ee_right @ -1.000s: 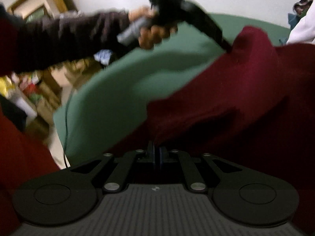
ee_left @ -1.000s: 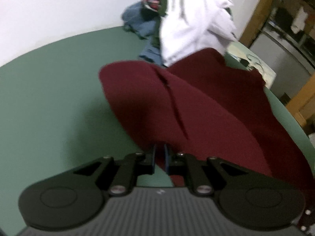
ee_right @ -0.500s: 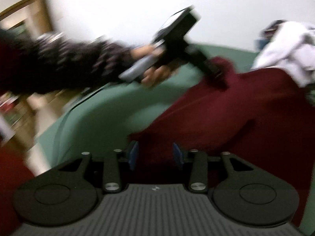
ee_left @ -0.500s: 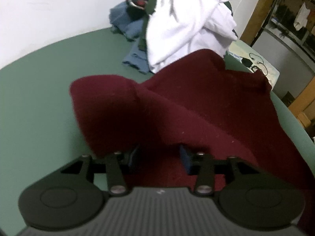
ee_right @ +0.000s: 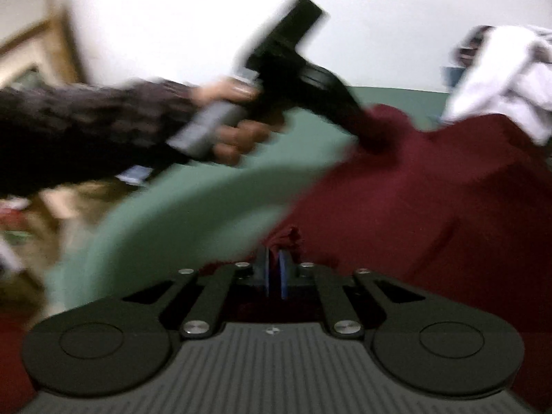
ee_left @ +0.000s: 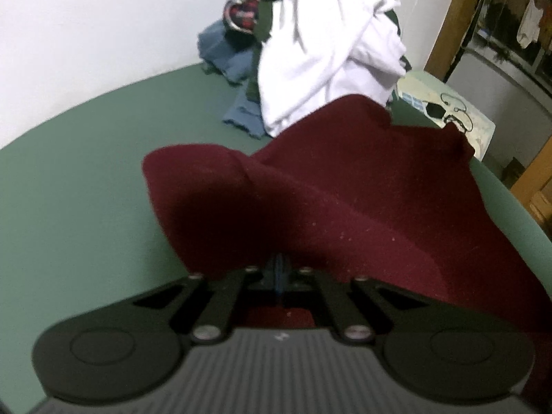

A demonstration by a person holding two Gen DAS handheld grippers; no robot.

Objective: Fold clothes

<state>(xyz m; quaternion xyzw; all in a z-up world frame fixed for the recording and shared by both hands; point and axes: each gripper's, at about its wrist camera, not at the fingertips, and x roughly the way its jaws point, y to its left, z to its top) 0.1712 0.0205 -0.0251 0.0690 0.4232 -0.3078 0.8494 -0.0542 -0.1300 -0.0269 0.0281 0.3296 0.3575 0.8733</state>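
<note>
A dark red garment (ee_left: 345, 186) lies spread on the green table (ee_left: 86, 179). My left gripper (ee_left: 278, 269) is shut on the garment's near edge, its tips buried in the cloth. In the right wrist view the same garment (ee_right: 431, 200) fills the right side, and my right gripper (ee_right: 275, 269) is shut on a bunched fold of its edge. The left gripper also shows in the right wrist view (ee_right: 365, 134), held by a hand, its tip pinching the garment's far corner.
A pile of unfolded clothes stands at the table's far side: a white shirt (ee_left: 327, 41), blue cloth (ee_left: 227, 58) and a plaid piece (ee_left: 248, 10). A pale board with a cable (ee_left: 448, 114) lies at the far right edge. The table's left edge (ee_right: 114, 220) drops to a cluttered floor.
Both grippers opened half a second ago and have closed again on the red garment's edge. The left gripper shifted its hold; the garment's left lobe lies flatter and wider.
</note>
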